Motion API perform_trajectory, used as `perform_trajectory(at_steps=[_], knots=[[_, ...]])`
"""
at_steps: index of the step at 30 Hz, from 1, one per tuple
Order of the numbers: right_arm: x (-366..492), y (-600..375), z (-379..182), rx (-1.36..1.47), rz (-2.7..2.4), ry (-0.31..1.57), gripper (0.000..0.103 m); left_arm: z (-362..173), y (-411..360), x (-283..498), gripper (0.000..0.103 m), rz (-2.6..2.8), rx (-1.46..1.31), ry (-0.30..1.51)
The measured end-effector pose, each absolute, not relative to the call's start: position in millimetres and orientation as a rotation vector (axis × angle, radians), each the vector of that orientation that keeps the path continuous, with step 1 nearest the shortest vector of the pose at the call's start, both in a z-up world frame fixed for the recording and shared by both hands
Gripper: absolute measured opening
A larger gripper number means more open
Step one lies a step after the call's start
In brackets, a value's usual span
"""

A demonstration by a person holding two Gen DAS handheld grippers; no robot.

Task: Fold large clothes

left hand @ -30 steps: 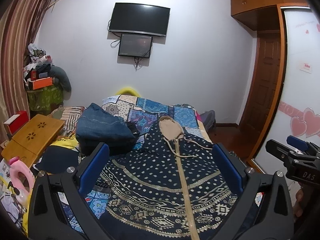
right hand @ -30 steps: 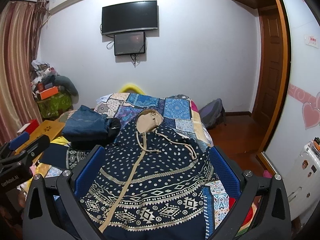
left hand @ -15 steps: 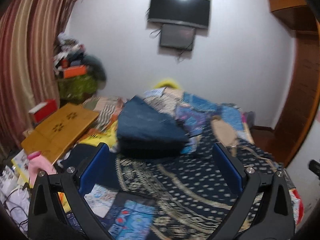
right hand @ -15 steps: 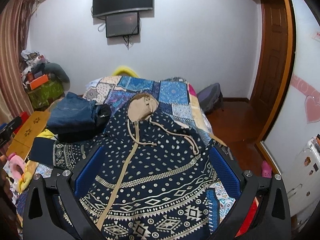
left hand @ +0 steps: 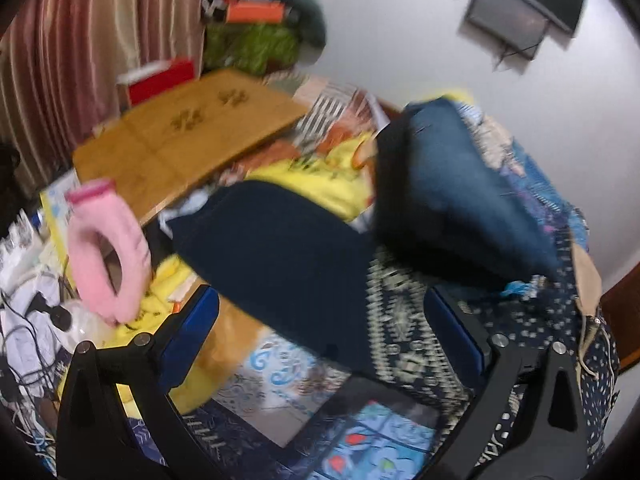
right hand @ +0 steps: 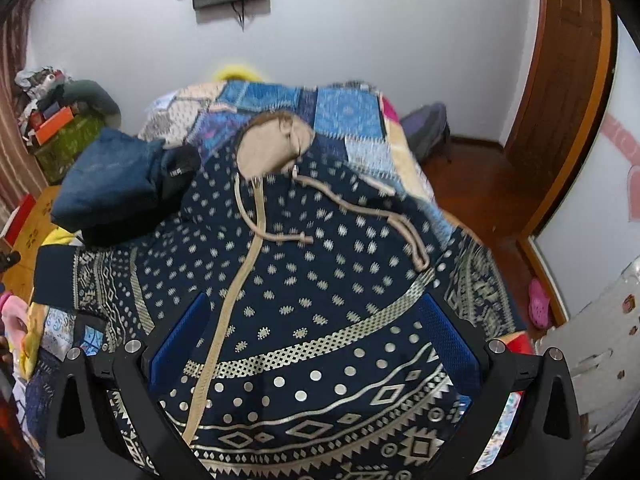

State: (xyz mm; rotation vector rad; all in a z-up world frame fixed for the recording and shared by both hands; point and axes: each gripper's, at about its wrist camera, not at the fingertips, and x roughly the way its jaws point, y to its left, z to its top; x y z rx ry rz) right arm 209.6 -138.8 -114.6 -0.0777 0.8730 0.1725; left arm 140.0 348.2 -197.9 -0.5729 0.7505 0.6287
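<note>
A large navy hoodie (right hand: pixel 320 288) with gold patterns, a tan zip and a tan-lined hood lies spread face up on the bed. My right gripper (right hand: pixel 312 340) is open and empty, low over the hoodie's body. My left gripper (left hand: pixel 320 332) is open and empty, hovering over the hoodie's left sleeve (left hand: pixel 280 256), whose plain navy cuff end points left. In the right wrist view the same sleeve (right hand: pixel 92 280) stretches out to the left.
Folded jeans (right hand: pixel 116 188) lie on the hoodie's left shoulder, also seen in the left wrist view (left hand: pixel 460 192). A wooden lap table (left hand: pixel 180 136), a pink neck pillow (left hand: pixel 112 252) and cables crowd the bed's left side. The patchwork bedspread (right hand: pixel 344 112) ends at the floor on the right.
My left gripper has swung left and down, from over the hoodie's middle to its left sleeve. My right gripper has dropped lower and closer over the hoodie's body.
</note>
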Motion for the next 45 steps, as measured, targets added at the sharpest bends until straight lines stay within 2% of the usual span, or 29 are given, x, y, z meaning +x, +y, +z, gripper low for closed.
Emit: perform_trajectory(at_steps=[2,3,5,8,11,18,22,24,26,35,45], knots=[[214.4,-137.1,-118.8,-0.077,0.169,0.889,0.103,-215.0,364.3,139.6,0.095,0.605,-0.638,0.781],[216.5,-136.5,-120.8,-0.079,0.165,0.896,0.103,-223.5,371.4,140.3,0.088,0.601,-0.669,0.799],[220.8,-134.8,-124.3,-0.083,0.160,0.907,0.103,-239.9,382.7,141.3,0.080,0.606,-0.713,0.843],[227.7,-131.7,-129.1,-0.086,0.159,0.920,0.103,-258.3,391.9,142.7,0.078,0.603,-0.776,0.871],[231.1,-128.3,-132.4,-0.090,0.161,0.929,0.103,-275.4,401.7,142.8,0.070,0.584,-0.858,0.898],[235.5,-121.8,-136.3,-0.100,0.168,0.943,0.103,-298.7,414.4,147.5,0.064,0.581,-0.943,0.905],[232.5,-121.5,-133.5,-0.100,0.174,0.934,0.103,-296.4,415.7,152.2,0.041,0.590,-0.921,0.897],[230.7,-122.4,-130.8,-0.097,0.178,0.927,0.103,-289.0,414.0,154.2,0.018,0.597,-0.876,0.892],[228.7,-123.6,-127.9,-0.095,0.180,0.918,0.103,-275.6,406.4,157.3,0.005,0.588,-0.819,0.884],[223.4,-133.1,-117.0,-0.100,0.175,0.878,0.103,-179.2,342.7,182.6,0.003,0.473,-0.578,0.713],[224.2,-150.6,-115.5,-0.076,0.192,0.861,0.103,-92.5,223.3,219.5,0.003,0.190,-0.388,0.586]])
